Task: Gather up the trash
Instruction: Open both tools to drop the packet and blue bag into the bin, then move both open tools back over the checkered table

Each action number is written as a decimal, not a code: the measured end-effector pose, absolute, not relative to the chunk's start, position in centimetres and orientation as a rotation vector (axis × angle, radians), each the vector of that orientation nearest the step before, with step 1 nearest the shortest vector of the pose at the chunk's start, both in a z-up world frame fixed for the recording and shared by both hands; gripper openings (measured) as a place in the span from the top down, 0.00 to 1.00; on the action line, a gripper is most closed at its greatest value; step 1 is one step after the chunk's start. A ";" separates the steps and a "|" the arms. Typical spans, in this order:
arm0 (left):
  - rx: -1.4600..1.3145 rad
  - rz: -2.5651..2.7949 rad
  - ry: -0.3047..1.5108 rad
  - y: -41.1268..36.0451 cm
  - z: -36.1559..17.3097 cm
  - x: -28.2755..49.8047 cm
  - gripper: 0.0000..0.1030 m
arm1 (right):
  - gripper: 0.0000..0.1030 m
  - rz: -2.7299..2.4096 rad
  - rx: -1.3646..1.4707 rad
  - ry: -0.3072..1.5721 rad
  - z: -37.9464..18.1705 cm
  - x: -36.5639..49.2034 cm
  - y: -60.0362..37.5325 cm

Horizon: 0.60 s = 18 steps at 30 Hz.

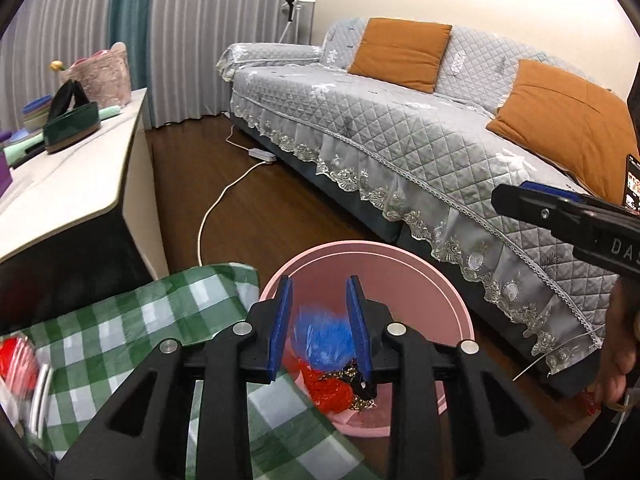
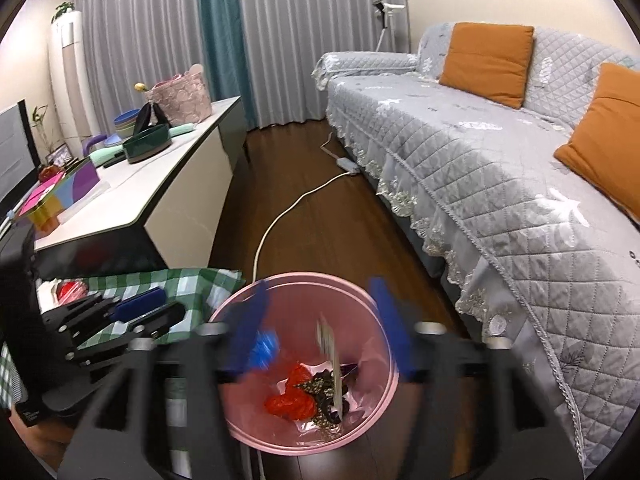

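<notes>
A pink trash bin (image 1: 432, 276) (image 2: 240, 424) stands on the floor beside a low table with a green checked cloth (image 1: 132, 320) (image 2: 176, 284). Inside lie a red wrapper (image 1: 330, 390) (image 2: 290, 402) and dark patterned scraps (image 2: 324, 396). My left gripper (image 1: 320, 324) is open above the bin; a blurred blue piece (image 1: 326, 336) (image 2: 264, 346) drops between its fingers. My right gripper (image 2: 320, 328) is open over the bin, motion-blurred, with a pale flat scrap (image 2: 330, 346) falling below it. It also shows in the left wrist view (image 1: 560, 216) at the right.
A grey quilted sofa (image 2: 480, 160) with orange cushions (image 2: 486, 62) runs along the right. A white cable (image 2: 296, 204) crosses the dark wood floor. A white sideboard (image 2: 168, 184) at left holds a pink basket (image 2: 180, 96), a green tray and bowls. Red items (image 1: 12, 356) lie on the cloth.
</notes>
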<state>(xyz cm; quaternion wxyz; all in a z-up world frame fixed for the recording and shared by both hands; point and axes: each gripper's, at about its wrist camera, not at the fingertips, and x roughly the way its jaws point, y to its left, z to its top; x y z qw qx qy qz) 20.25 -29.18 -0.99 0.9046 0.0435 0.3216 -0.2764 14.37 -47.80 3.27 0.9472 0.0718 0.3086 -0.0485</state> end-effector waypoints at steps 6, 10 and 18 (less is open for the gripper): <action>0.091 -0.543 0.646 -26.8 0.2 18.2 0.66 | 0.27 -0.070 0.144 0.555 5.1 13.5 -46.4; 0.062 -0.510 0.622 -23.9 1.8 16.4 0.57 | 0.22 -0.067 0.082 0.418 7.3 11.7 -44.0; 0.058 -0.432 0.552 -17.8 5.3 12.4 0.36 | 0.18 -0.017 0.082 0.374 9.7 9.6 -40.7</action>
